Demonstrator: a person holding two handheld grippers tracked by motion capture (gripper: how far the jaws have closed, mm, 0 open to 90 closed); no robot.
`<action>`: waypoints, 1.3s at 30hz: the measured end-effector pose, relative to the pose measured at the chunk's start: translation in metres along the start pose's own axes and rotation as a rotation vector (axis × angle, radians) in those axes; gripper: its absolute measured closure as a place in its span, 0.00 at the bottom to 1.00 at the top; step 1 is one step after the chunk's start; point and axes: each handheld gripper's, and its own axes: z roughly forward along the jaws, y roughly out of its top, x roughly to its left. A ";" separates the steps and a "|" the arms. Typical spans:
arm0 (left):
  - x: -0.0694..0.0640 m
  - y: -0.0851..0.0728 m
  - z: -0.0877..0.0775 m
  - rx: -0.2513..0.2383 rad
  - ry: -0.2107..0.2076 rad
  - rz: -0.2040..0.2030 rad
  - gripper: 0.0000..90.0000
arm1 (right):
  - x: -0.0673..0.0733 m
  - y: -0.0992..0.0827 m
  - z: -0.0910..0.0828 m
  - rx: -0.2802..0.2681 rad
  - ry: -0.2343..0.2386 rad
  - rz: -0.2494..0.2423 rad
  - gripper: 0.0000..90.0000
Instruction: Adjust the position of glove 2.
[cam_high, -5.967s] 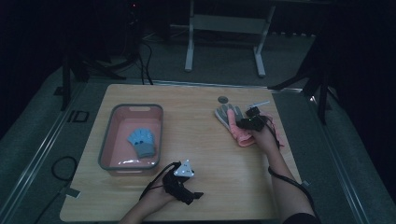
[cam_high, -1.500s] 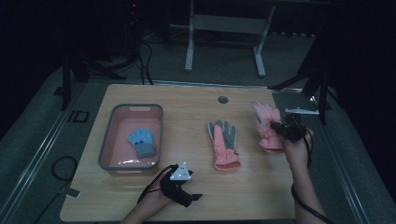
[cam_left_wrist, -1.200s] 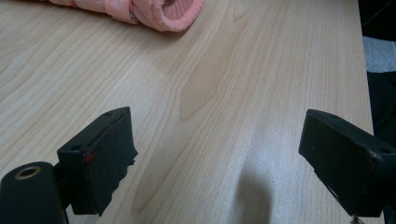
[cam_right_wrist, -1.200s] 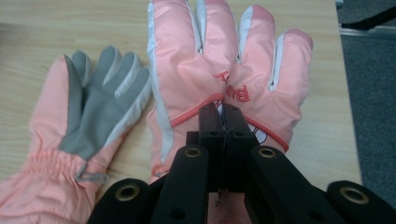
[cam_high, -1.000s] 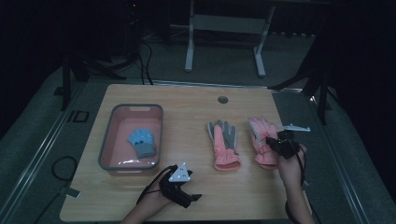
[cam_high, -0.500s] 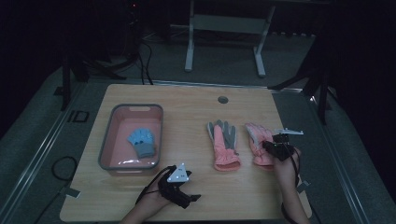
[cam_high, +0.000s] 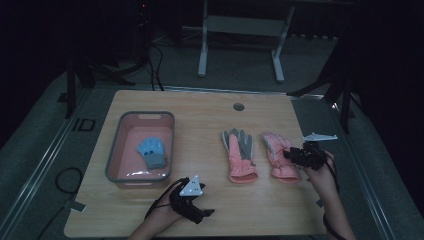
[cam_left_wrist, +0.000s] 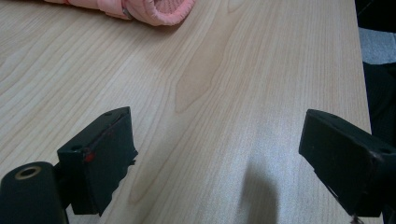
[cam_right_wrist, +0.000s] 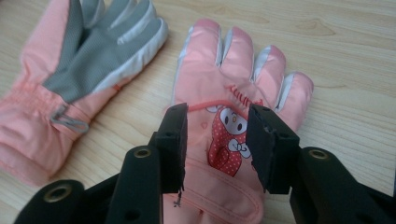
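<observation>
Gloves are lying side by side at the bench's (cam_high: 200, 107) three o'clock; the right gripper (cam_right_wrist: 217, 140) is hovering, jaws partly apart, over the cartoon-printed glove (cam_right_wrist: 238, 126), gripping nothing. The left gripper (cam_left_wrist: 217, 158) is sitting at six o'clock, jaws wide, empty.

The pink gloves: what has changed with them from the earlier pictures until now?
The right hand-held gripper carried one glove from the far pile to the table beside the other glove, palm up, and now has its jaws open over it. The left hand-held gripper, basin and blue glove stayed put.
</observation>
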 end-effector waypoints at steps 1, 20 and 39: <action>0.000 0.000 0.000 -0.003 0.000 0.000 0.12 | 0.000 -0.002 0.002 0.000 -0.001 0.006 0.65; 0.000 -0.001 0.000 -0.008 -0.003 0.000 0.12 | -0.002 -0.028 0.030 -0.015 0.004 0.061 0.87; 0.000 -0.001 0.000 -0.007 -0.004 0.000 0.12 | 0.058 0.028 -0.019 -0.149 -0.221 0.065 0.98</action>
